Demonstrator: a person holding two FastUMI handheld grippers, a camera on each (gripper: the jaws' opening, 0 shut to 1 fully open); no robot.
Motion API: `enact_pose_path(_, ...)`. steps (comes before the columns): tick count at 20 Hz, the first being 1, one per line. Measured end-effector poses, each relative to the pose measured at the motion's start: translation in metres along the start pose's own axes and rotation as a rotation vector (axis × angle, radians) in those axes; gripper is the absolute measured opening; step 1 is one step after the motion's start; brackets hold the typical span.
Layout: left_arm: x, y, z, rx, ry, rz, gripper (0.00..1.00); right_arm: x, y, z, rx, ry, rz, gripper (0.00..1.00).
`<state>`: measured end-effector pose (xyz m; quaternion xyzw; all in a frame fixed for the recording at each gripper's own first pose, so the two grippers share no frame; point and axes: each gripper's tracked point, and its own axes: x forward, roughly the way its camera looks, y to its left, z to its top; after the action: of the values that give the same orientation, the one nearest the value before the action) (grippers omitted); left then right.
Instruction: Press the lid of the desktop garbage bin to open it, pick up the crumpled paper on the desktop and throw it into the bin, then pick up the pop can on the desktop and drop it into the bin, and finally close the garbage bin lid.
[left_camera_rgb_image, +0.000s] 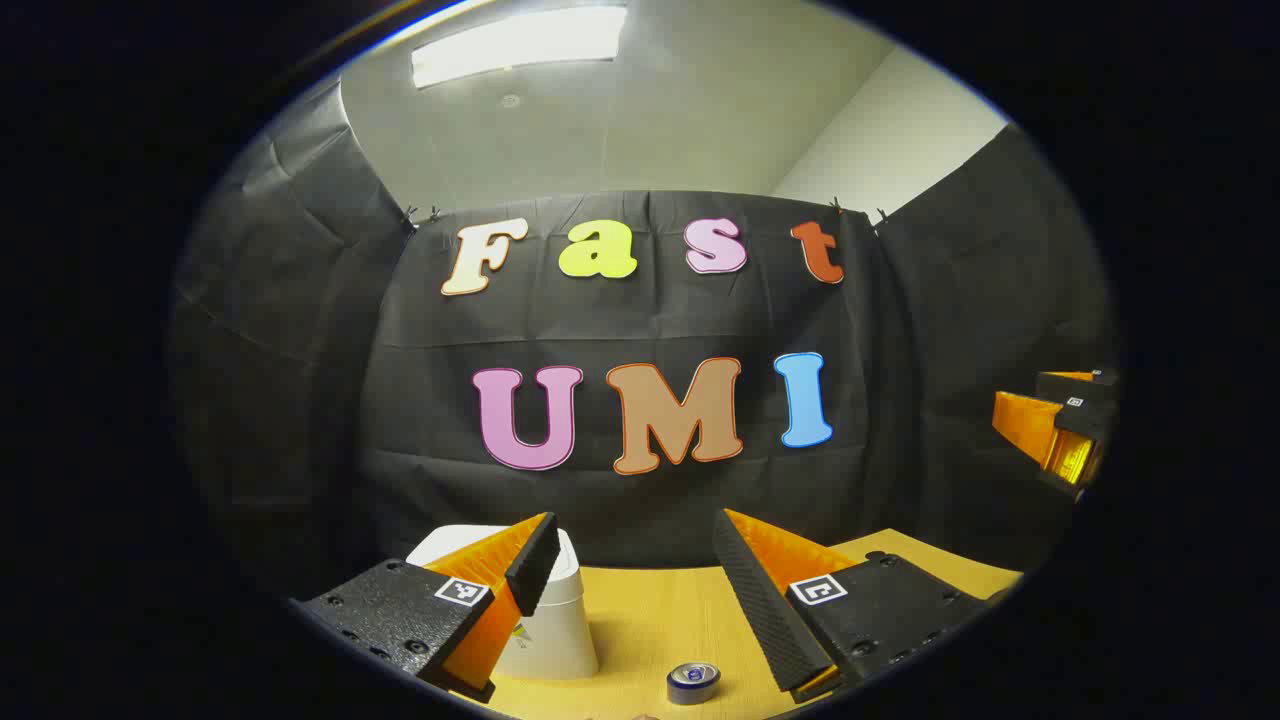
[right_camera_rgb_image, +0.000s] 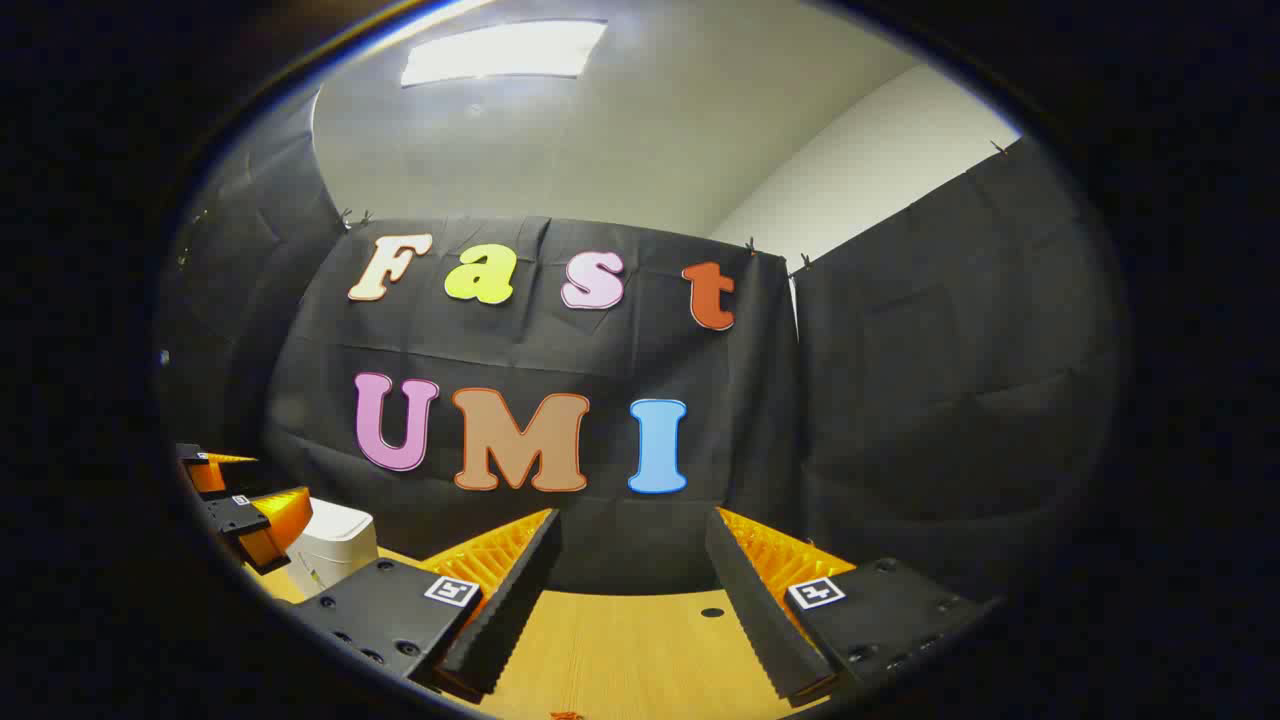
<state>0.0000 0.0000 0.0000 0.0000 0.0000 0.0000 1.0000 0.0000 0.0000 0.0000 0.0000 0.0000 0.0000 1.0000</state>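
Observation:
In the left gripper view a white bin (left_camera_rgb_image: 550, 620) with its lid down stands on the wooden desktop (left_camera_rgb_image: 650, 620), partly behind my left gripper's left finger. A pop can (left_camera_rgb_image: 693, 682) stands near the bottom edge, below the gap of my left gripper (left_camera_rgb_image: 632, 545), which is open and holds nothing. My right gripper (left_camera_rgb_image: 1060, 425) appears far right in that view. In the right gripper view my right gripper (right_camera_rgb_image: 632, 540) is open and empty above the desktop (right_camera_rgb_image: 630, 640). The bin (right_camera_rgb_image: 335, 545) sits at the left, with the left gripper (right_camera_rgb_image: 240, 500) beside it.
The black cloth wall closes the back and both sides of the booth. A small dark hole (right_camera_rgb_image: 712, 611) marks the desktop near the back edge. A small orange scrap (right_camera_rgb_image: 566, 715) peeks in at the bottom of the right gripper view.

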Motion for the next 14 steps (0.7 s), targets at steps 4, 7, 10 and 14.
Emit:
enact_pose_path(4, 0.003, -0.008, -0.005, 0.010, 0.012, -0.003, 0.93, 0.007, -0.004, -0.010, 0.000, 0.033, 0.008, 0.96)
enact_pose_path(7, 0.006, -0.017, -0.010, 0.016, 0.026, 0.002, 0.93, 0.014, -0.006, -0.021, -0.009, 0.057, 0.037, 1.00)
enact_pose_path(10, 0.008, -0.027, -0.017, 0.022, 0.044, 0.009, 0.93, 0.019, -0.003, -0.036, 0.016, 0.093, 0.091, 1.00)
enact_pose_path(14, 0.018, -0.029, -0.014, 0.005, 0.039, -0.009, 0.91, 0.031, -0.012, -0.041, 0.038, 0.111, 0.052, 0.96)
